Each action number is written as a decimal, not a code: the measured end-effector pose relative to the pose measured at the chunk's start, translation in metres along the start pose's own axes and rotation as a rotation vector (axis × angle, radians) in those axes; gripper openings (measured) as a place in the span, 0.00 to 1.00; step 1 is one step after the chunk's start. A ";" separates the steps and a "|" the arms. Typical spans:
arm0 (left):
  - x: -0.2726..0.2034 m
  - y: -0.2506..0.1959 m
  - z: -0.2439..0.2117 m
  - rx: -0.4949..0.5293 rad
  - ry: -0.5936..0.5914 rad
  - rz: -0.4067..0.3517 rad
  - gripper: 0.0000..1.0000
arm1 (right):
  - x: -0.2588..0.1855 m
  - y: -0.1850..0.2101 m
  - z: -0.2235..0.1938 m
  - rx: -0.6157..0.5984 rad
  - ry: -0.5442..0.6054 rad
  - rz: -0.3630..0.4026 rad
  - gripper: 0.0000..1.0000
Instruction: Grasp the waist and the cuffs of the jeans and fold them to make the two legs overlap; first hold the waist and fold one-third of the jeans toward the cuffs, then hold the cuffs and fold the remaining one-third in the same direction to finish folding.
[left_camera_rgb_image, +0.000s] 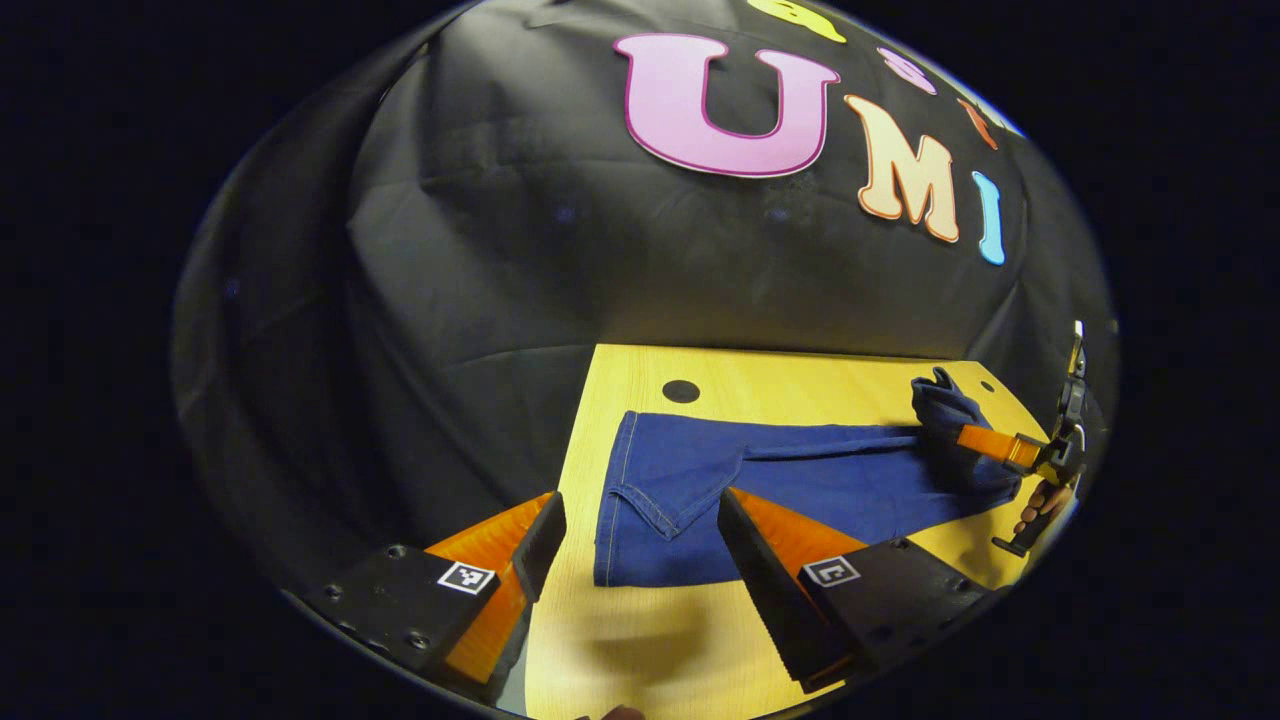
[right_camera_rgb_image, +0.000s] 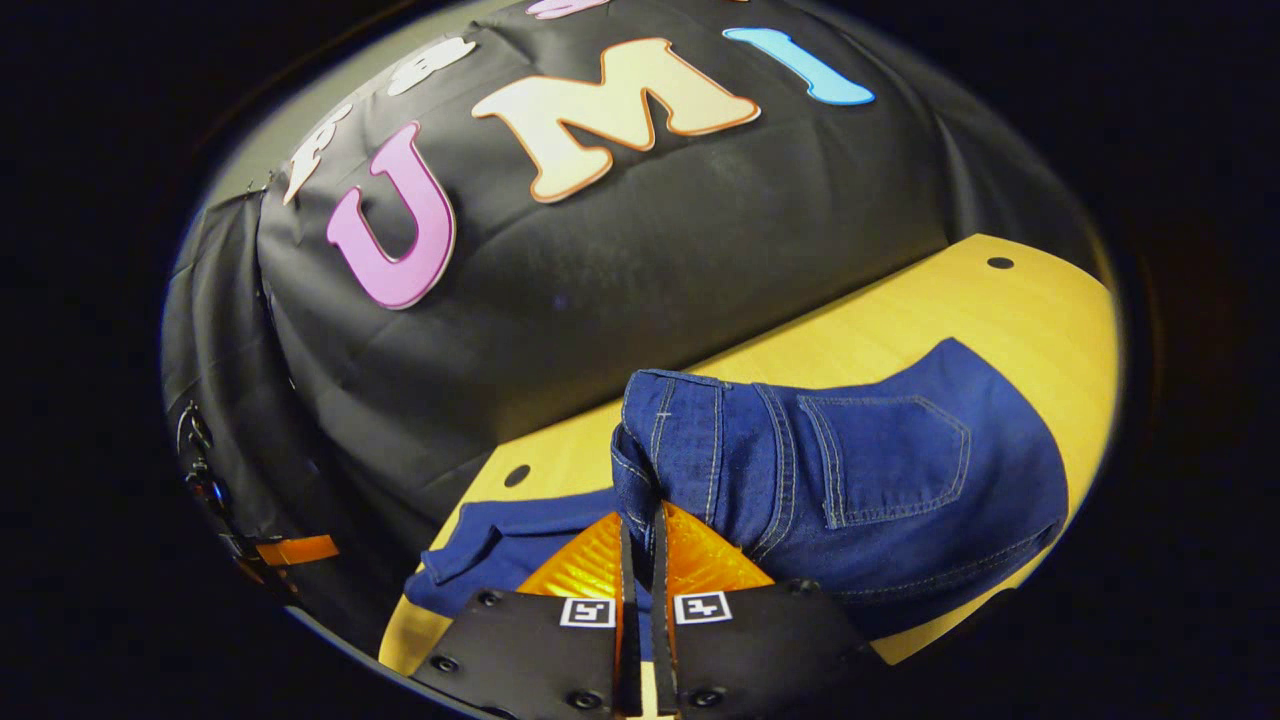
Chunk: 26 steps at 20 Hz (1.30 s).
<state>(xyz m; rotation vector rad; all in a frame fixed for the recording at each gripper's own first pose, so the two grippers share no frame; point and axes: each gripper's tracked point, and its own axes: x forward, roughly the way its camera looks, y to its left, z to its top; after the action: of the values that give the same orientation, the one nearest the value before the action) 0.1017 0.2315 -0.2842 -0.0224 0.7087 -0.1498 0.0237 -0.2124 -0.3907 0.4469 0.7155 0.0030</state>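
Pressed together at the bottom of the right gripper view, the right tool (right_camera_rgb_image: 640, 545) pinches the waistband of the jeans (right_camera_rgb_image: 850, 480), lifting that end off the desk (right_camera_rgb_image: 1040, 310). From the left gripper view, the left tool (left_camera_rgb_image: 640, 520) hangs spread above the cuffs, with the legs lying flat on the desk.
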 end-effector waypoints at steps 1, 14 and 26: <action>0.004 0.003 -0.004 -0.008 0.012 -0.001 0.96 | -0.003 -0.004 -0.010 0.003 0.016 0.000 0.07; 0.096 -0.003 -0.064 0.019 0.215 -0.096 0.94 | -0.073 -0.025 0.046 -0.047 -0.047 -0.061 0.97; 0.113 -0.010 -0.088 0.019 0.287 -0.083 0.67 | -0.107 -0.047 0.041 -0.038 -0.035 -0.097 0.97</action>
<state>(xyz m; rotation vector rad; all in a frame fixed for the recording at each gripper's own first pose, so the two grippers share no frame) 0.1275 0.2082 -0.4234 -0.0119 0.9930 -0.2426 -0.0387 -0.2872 -0.3143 0.3744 0.7010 -0.0820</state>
